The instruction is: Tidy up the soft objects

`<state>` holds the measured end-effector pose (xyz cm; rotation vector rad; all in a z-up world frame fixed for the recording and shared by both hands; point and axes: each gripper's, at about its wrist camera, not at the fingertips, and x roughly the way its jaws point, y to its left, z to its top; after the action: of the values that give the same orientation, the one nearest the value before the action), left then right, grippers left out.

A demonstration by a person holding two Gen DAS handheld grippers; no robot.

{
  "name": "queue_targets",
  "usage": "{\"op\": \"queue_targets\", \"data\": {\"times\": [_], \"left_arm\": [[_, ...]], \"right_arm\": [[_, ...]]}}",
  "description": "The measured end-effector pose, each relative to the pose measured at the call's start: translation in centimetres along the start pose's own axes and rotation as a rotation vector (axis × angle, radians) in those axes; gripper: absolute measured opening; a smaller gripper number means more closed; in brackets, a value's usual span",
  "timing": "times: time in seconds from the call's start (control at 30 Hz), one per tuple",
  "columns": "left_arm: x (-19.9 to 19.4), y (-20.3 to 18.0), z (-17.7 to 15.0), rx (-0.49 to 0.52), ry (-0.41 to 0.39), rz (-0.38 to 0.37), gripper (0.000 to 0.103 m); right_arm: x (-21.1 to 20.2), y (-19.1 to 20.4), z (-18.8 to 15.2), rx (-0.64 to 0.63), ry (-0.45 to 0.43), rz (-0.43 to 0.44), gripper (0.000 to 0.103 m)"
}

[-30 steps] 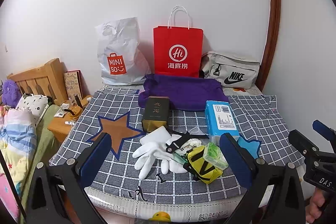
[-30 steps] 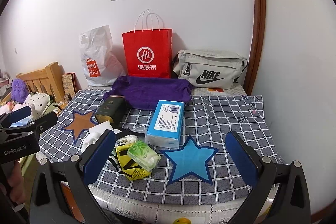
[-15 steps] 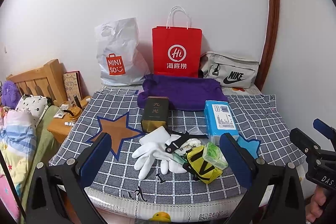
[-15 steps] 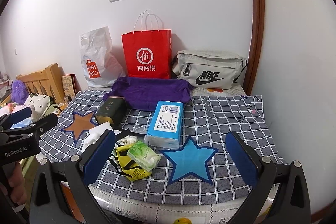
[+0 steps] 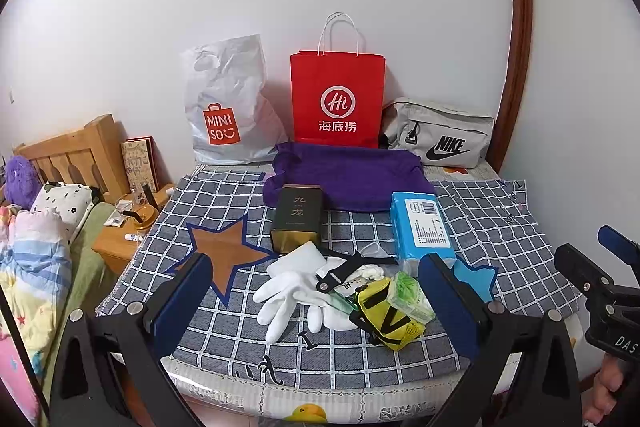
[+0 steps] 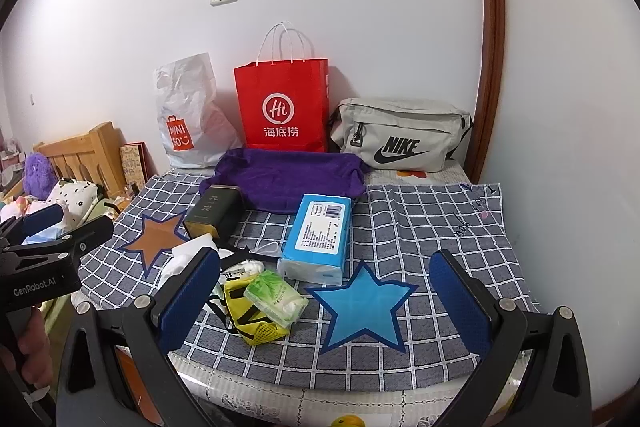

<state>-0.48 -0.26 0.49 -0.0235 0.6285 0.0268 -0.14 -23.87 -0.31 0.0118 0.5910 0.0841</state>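
White cloth gloves [image 5: 294, 293] on checked woven cloth [image 5: 472, 227]

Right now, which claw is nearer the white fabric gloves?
Left. The left claw frames the white fabric gloves directly ahead; the right claw sits further right, facing the blue star patch.

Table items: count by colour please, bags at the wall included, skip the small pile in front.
Red: 1, paper bag
White: 2, plastic bag, gloves
Grey: 1, waist bag
Purple: 1, cloth
Dark: 1, tea box
Blue: 1, tissue pack
Total: 7
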Motion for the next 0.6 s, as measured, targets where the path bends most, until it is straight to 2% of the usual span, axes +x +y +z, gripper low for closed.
{"op": "queue_targets", "data": {"times": [0.6], "left_arm": [[0.01, -0.2, -0.06, 0.002, 0.0, 0.002, 0.103]], "right_arm": [[-0.08, -0.02, -0.03, 0.001, 0.001, -0.001, 0.103]]}}
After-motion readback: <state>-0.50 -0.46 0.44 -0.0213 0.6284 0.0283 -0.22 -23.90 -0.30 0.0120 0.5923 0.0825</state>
